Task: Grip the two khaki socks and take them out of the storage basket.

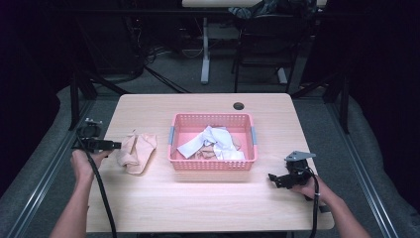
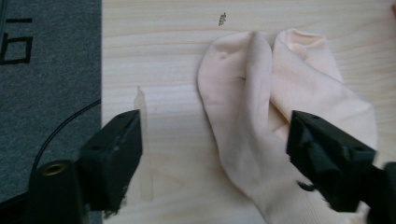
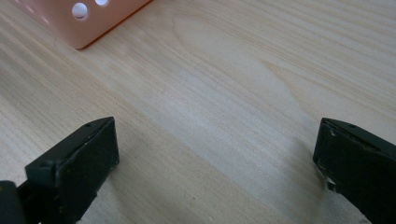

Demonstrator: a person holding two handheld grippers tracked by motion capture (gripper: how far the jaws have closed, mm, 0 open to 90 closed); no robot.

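A pair of pale peach socks [image 1: 135,151] lies flat on the wooden table, left of a pink plastic basket [image 1: 213,166]. White and tan socks [image 1: 213,143] are piled inside the basket. My left gripper [image 1: 113,145] hovers just left of the peach socks [image 2: 261,121], open, its jaws wide with nothing between them; one jaw overlaps a sock's edge in the left gripper view. My right gripper [image 1: 275,179] rests low near the table's front right, open over bare wood, with the basket's corner [image 3: 88,18] ahead of it.
The table [image 1: 208,203] has a round cable hole [image 1: 238,105] at the back. Grey carpet [image 2: 46,70] borders the table's left edge. Black frame rails run along both sides, and chairs and desk legs stand behind the table.
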